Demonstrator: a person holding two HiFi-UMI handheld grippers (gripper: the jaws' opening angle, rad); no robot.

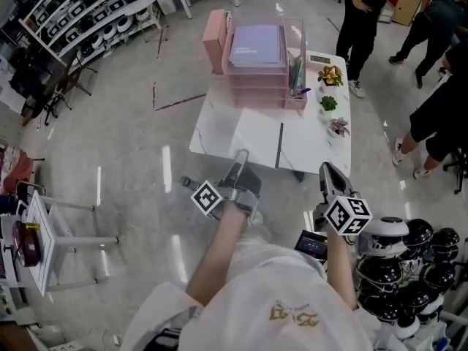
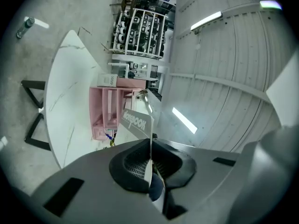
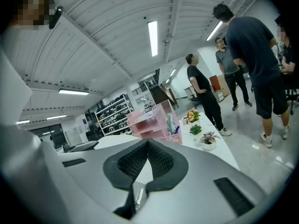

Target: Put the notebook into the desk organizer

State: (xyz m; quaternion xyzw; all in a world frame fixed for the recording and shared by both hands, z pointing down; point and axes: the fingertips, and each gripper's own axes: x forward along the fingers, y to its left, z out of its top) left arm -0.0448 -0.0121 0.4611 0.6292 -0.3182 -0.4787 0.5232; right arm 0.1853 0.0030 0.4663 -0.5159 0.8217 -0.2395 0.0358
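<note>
**A:** Your right gripper (image 1: 327, 170) is pressing its jaws together at the tips. I can't make out whether anything's sitting between them.

**B:** People (image 1: 365, 20) are standing right of the table (image 1: 212, 134). Potted plants (image 1: 329, 103) are lining that side, and a purple book (image 1: 256, 47) is lying atop the pink desk organizer (image 1: 252, 82). Your left gripper (image 1: 240, 158) is pinching the grey-covered notebook (image 2: 138, 121) near the table's front edge.

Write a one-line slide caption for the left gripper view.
Left gripper clamps a thin grey notebook edge-on, with the pink desk organizer ahead on the white table.
</note>
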